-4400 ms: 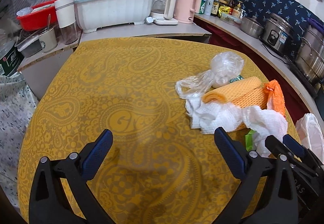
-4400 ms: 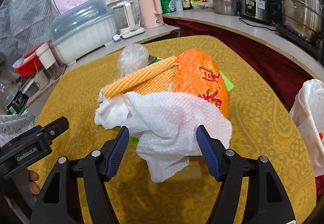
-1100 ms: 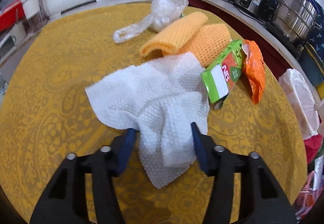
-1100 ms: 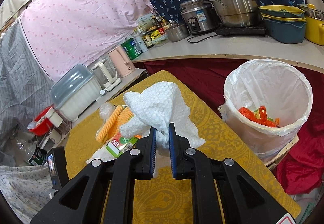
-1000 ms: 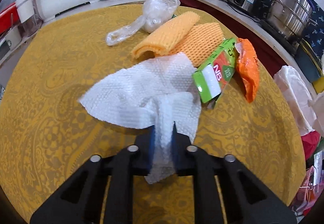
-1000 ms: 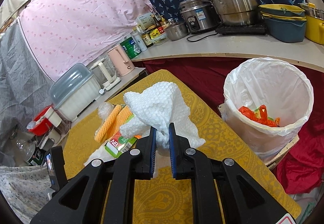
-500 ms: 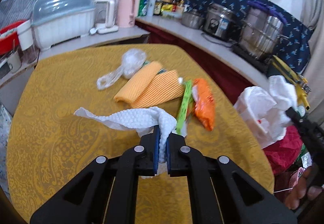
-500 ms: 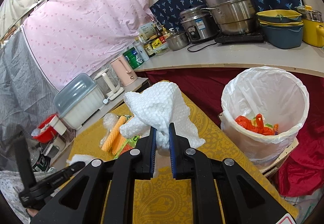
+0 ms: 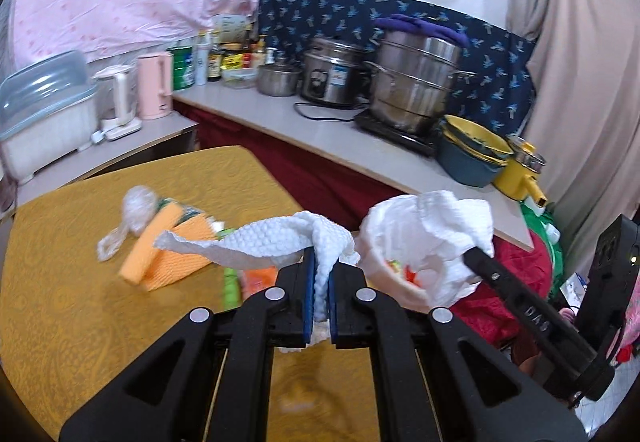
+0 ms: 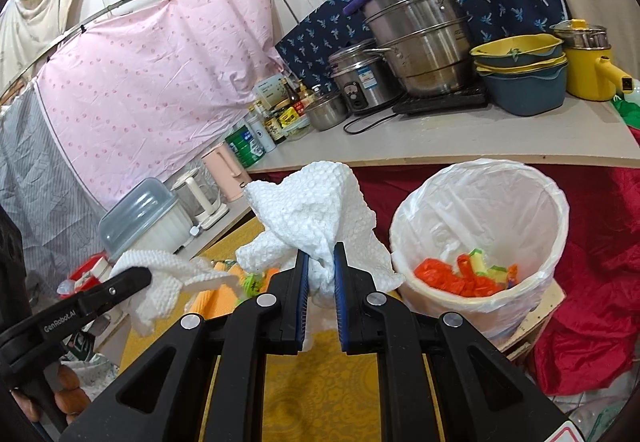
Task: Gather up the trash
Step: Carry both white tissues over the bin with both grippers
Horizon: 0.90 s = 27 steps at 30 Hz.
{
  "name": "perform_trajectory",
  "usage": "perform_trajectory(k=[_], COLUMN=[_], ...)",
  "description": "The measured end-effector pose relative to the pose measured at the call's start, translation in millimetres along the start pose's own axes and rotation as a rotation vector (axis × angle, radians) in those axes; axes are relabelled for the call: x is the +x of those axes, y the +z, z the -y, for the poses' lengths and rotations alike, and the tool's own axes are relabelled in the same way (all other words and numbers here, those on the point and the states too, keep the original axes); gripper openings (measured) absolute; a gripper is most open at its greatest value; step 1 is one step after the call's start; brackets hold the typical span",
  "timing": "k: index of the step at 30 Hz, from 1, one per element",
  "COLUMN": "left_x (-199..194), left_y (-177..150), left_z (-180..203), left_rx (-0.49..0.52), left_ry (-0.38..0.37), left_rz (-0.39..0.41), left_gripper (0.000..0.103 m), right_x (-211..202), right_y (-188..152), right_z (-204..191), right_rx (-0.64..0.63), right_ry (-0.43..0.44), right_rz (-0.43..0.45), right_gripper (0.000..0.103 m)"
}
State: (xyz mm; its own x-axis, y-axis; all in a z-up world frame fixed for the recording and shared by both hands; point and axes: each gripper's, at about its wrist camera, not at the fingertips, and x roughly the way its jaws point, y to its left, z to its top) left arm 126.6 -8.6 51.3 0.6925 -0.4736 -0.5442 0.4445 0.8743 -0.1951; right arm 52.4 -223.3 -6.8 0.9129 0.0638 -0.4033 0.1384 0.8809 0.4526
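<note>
My left gripper (image 9: 320,282) is shut on a white paper towel (image 9: 272,242) and holds it above the yellow table (image 9: 60,302). My right gripper (image 10: 320,282) is shut on a second white paper towel (image 10: 316,210), held up beside the white-lined trash bin (image 10: 532,198), which holds orange and green trash. In the left wrist view the right gripper (image 9: 476,256) holds its towel (image 9: 452,218) over the bin (image 9: 388,226). On the table lie orange foam nets (image 9: 160,254), a clear plastic bag (image 9: 134,206), a green box (image 9: 231,282) and an orange wrapper (image 9: 260,278).
A counter (image 10: 480,138) behind the bin carries steel pots, a rice cooker, bowls and a yellow kettle. Red cloth (image 10: 592,302) lies around the bin. A dish container (image 9: 40,114), kettles and bottles stand at the back left.
My left gripper has lifted its paper towel off the table and swung right toward the bin. My right gripper has carried its towel closer to the bin.
</note>
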Motion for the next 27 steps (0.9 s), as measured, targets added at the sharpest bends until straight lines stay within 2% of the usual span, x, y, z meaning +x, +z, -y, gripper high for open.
perform_trajectory(k=[7, 14, 27], left_x=[47.7, 99.6, 188.9], left_y=[11.1, 15.9, 11.3], left_z=[61.2, 102.6, 148.5], left_rx=[0.063, 0.087, 0.127], left_ry=[-0.117, -0.184, -0.208], left_rz=[-0.036, -0.082, -0.185], left_gripper=[0.005, 0.005, 0.006], right_x=[-1.0, 5.9, 24.6], right_y=[21.0, 39.3, 43.8], right_z=[36.9, 86.1, 154.9], right_rx=[0.001, 0.034, 0.113], right_ry=[-0.073, -0.147, -0.221], right_rz=[0.032, 0.051, 0.042], right_gripper=[0.011, 0.011, 0.011])
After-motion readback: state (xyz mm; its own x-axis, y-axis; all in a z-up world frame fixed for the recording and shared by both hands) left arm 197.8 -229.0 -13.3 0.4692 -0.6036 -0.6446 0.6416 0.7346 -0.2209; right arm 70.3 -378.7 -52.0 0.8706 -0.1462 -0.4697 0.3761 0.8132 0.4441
